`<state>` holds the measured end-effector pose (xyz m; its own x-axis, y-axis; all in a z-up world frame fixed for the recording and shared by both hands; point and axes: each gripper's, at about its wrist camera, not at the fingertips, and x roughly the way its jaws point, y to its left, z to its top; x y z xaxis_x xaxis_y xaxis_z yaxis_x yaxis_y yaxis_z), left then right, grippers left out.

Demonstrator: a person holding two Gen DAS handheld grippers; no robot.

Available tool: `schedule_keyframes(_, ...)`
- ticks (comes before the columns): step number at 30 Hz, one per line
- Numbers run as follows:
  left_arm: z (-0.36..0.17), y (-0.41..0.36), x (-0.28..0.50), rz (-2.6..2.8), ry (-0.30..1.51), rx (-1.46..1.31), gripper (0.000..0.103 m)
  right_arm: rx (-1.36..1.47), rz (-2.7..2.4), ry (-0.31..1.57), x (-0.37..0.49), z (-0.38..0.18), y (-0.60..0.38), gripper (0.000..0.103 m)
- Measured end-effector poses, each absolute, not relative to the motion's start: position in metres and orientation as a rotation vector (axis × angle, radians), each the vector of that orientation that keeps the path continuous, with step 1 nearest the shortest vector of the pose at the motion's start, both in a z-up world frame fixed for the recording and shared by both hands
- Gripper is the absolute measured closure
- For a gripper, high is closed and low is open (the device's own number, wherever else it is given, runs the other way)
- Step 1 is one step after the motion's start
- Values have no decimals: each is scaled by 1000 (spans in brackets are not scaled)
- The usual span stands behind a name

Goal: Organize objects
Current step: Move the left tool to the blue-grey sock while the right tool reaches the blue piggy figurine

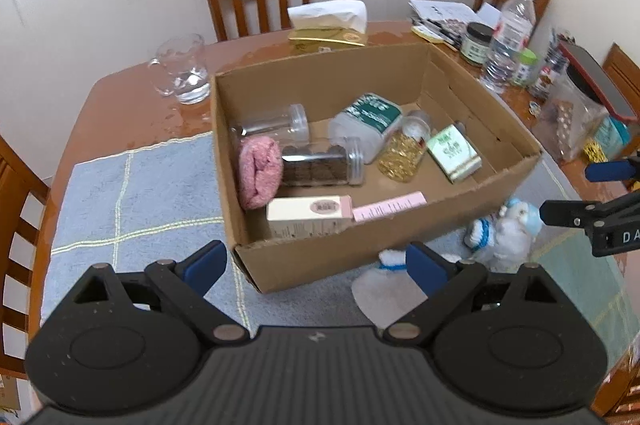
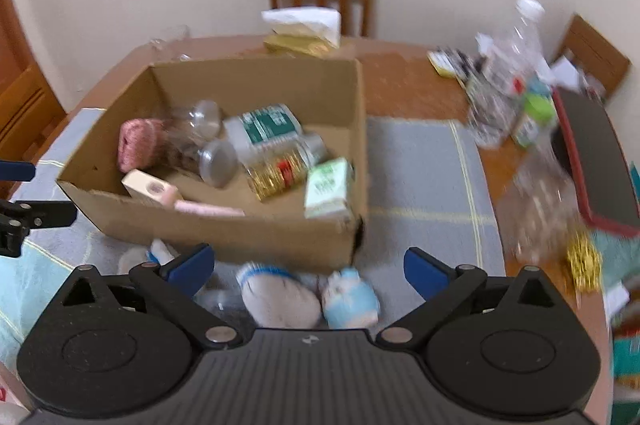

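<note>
A wooden table (image 1: 120, 113) with 3 chairs along cream walls carries a checked cloth (image 1: 140, 193); the cardboard box (image 1: 460, 225) sits on it, plush toy (image 2: 280, 297) at its near edge. Left gripper (image 1: 316, 265) and right gripper (image 2: 308, 265) both gape, empty.

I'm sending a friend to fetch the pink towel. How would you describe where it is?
Find the cardboard box on the wooden table. The rolled pink towel lies against its left wall, touching a clear jar of dark discs. It is the only soft, fuzzy thing inside.

Plush toy (image 2: 280, 299), seemingly, beside cardboard box (image 2: 224, 237)
</note>
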<state>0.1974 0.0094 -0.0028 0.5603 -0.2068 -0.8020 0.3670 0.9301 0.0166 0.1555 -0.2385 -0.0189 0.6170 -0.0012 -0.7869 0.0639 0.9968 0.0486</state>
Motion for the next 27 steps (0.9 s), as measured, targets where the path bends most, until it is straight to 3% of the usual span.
schedule_keyframes(8, -16, -4, 179, -264, 954, 152, 7, 99, -42, 952, 136, -45, -258, 0)
schedule_keyframes(27, -70, -45, 110, -181, 1054, 48, 7, -140, 140, 1004, 135, -120, -286, 0)
